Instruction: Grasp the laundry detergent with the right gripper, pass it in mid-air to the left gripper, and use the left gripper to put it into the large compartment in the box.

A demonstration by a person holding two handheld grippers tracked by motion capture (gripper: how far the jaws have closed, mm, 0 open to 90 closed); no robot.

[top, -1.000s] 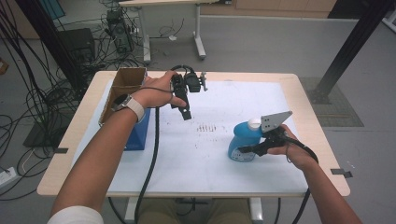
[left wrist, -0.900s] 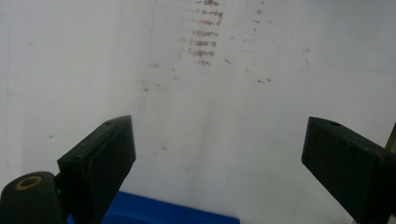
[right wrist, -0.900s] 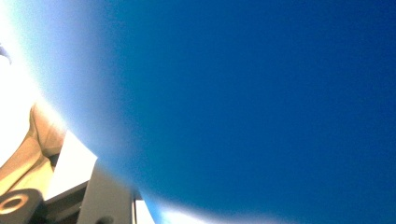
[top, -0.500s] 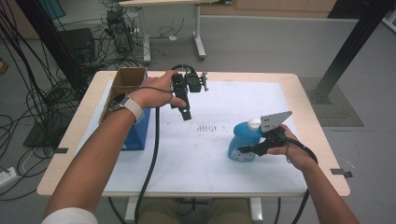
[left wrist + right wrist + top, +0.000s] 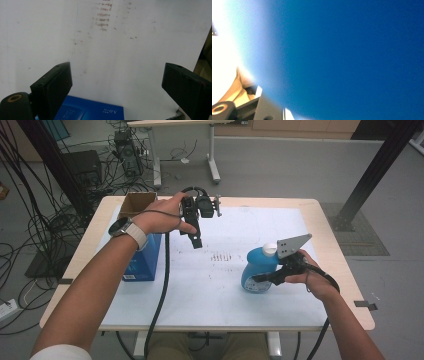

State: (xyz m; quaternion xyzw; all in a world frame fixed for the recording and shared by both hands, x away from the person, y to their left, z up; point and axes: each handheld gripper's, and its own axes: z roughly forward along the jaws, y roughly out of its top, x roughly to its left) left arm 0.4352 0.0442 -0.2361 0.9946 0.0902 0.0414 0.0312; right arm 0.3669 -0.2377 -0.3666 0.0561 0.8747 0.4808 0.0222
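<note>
While we are comparing with a second ago: nothing is shifting, both hands holding place.
Right gripper [image 5: 267,276]: jaws clamping the blue bottle [image 5: 256,271], standing on the table [image 5: 210,285] at our right.
Left gripper [image 5: 196,240]: jaws gaping, empty, hovering near the blue box [image 5: 142,262].
Meaning: we are pausing mid-task.

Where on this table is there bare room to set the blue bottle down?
Most of the white sheet lies bare: the wide middle between the blue box and the blue bottle, and the far right part beyond the bottle. The left edge is crowded by the blue box and cardboard box.
</note>
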